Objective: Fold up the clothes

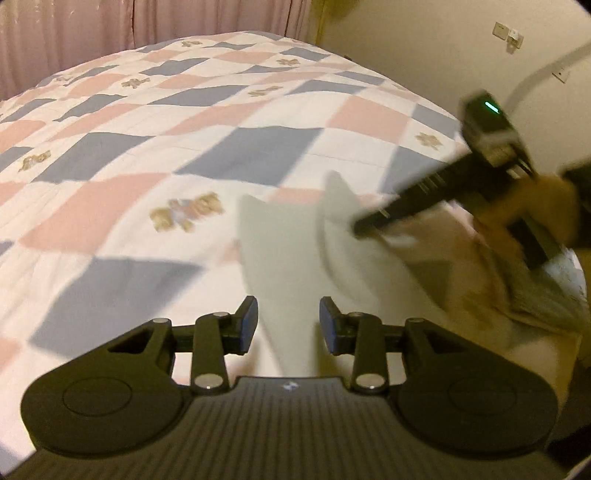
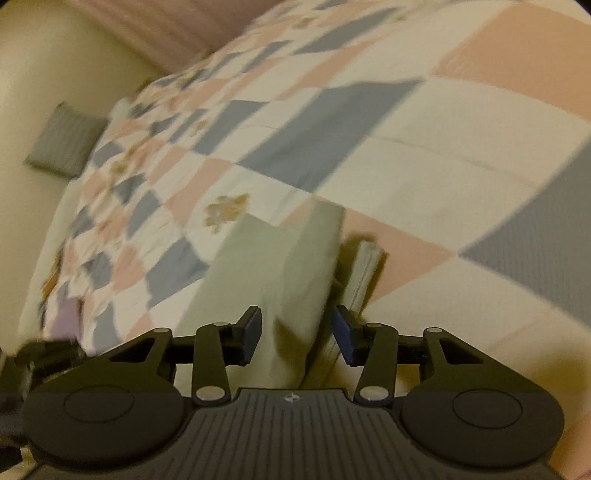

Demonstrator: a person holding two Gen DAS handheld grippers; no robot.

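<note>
In the left wrist view, the left gripper was seen with its jaws spread apart, nothing clamped; a pale green garment was draped between and beyond the blue-padded fingers, without clear contact. The garment lay on the checked quilt near the bed's close edge, blurred. The right gripper was seen at the right, motion-blurred, held by a hand, its tip at the garment's right flap; whether its jaws were clenched could not be told from this view. A pink curtain and a cream wall were seen behind the bed. In the right wrist view, the right gripper was seen with jaws parted, the garment lying folded between and ahead of them, a stitched hem edge standing up just beside the right finger. The quilt filled the frame; a grey pillow was seen against the wall at far left. Part of the left gripper showed at the lower left, blurred.
</note>
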